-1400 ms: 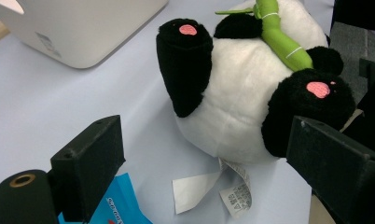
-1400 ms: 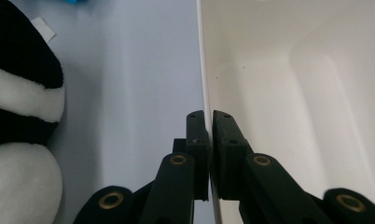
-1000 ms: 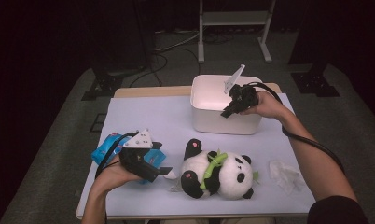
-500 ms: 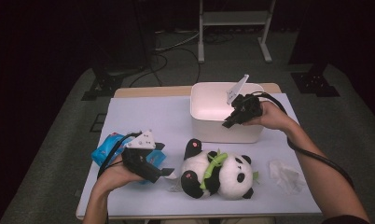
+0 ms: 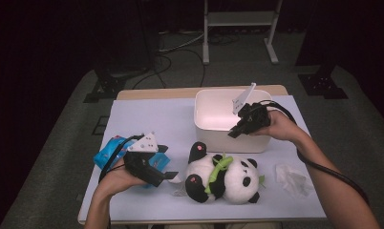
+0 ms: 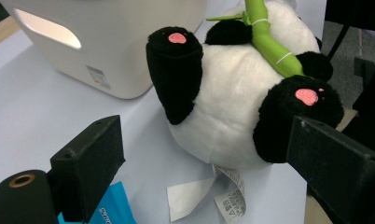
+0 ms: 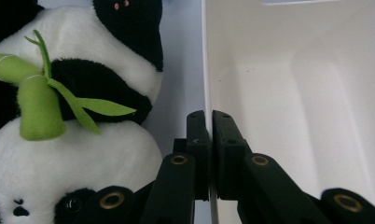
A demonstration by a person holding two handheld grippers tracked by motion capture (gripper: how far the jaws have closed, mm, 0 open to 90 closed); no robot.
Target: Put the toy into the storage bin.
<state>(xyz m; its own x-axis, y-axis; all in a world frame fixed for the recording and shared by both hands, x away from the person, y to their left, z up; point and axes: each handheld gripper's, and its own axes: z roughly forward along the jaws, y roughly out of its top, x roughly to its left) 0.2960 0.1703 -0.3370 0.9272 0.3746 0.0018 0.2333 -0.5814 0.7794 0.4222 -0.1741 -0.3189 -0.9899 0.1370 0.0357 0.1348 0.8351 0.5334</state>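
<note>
My right tongs (image 5: 234, 132), pinching the white bin's (image 5: 214, 126) near wall, have dragged it from the desk's far edge toward the panda (image 5: 223, 179); my left tongs (image 5: 173, 175) wait spread beside it.

Your right gripper (image 5: 234, 132) has carried the white tub (image 5: 214, 125) with it, jaws clamped on the tub's near wall. Against the panda (image 5: 222, 177) as landmark:

- Tub: a second ago its near wall sat well back from the panda, with a strip of bare mat between. Now that wall is close behind the panda's head and raised foot, gap nearly gone. The tub has slid toward you and slightly to the panda's right side.
- Right hand: came back with the tub, from beyond the panda's far side to just behind its head end; the forearm now lies lower in the high view.
</note>
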